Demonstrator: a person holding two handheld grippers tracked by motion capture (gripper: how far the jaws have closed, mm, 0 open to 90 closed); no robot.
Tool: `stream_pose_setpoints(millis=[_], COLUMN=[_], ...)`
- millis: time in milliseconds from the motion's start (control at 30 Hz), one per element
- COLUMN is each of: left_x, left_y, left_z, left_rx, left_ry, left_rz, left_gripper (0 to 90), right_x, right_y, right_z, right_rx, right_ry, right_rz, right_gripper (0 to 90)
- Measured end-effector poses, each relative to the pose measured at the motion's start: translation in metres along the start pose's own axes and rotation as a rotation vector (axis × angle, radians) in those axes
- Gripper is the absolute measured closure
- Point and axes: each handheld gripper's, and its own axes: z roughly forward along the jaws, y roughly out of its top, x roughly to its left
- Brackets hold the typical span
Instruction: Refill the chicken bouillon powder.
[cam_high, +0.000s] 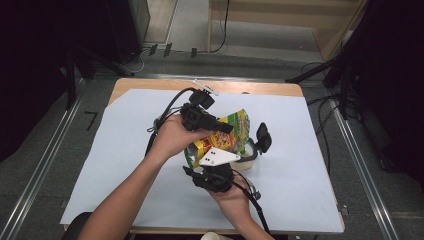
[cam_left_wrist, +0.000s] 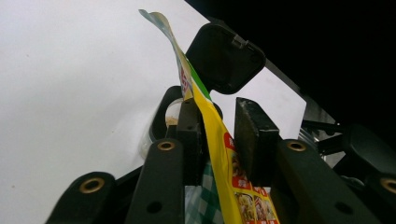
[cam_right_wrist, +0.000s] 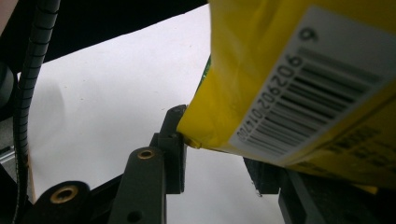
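A yellow and green snack bag (cam_high: 236, 127) is held tilted above a clear container (cam_high: 248, 161) whose black flip lid (cam_high: 263, 136) stands open. My left gripper (cam_high: 225, 128) comes in from the left and is shut on the bag (cam_left_wrist: 215, 140) near its upper edge. Past those jaws I see the lid (cam_left_wrist: 226, 58) and the container's rim (cam_left_wrist: 160, 116). My right gripper (cam_high: 214, 151) reaches up from below, under its grey plate. The bag's barcoded bottom corner (cam_right_wrist: 280, 70) touches this gripper's left pad (cam_right_wrist: 175, 140) and hides most of the other pad.
A white sheet (cam_high: 125, 165) covers the wooden table (cam_high: 150, 84). Cables trail from both grippers. A pale cup rim (cam_high: 215, 236) shows at the table's near edge. Black stands and metal rails line both sides.
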Motion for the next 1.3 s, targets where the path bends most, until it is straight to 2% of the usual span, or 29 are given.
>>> stream_pose_setpoints(millis=[333, 600, 733, 1300], left_x=[0.002, 0.002, 0.0, 0.002], left_y=[0.01, 0.011, 0.011, 0.005], left_z=[0.005, 0.004, 0.004, 0.0], left_rx=[0.024, 0.01, 0.007, -0.009], left_ry=[-0.015, -0.021, -0.014, -0.016], left_rz=[-0.001, -0.001, 0.015, 0.008], left_gripper=[74.8, 75.3, 75.6, 75.5], right_x=[-0.004, -0.005, -0.004, 0.0], right_y=[0.003, 0.008, 0.008, 0.006], right_z=[-0.002, 0.001, 0.002, 0.003], right_rx=[0.001, 0.008, 0.004, 0.01], right_ry=[-0.009, -0.009, -0.011, -0.021], right_rz=[0.002, -0.005, -0.014, -0.045], right_gripper=[64.5, 64.9, 64.9, 65.1])
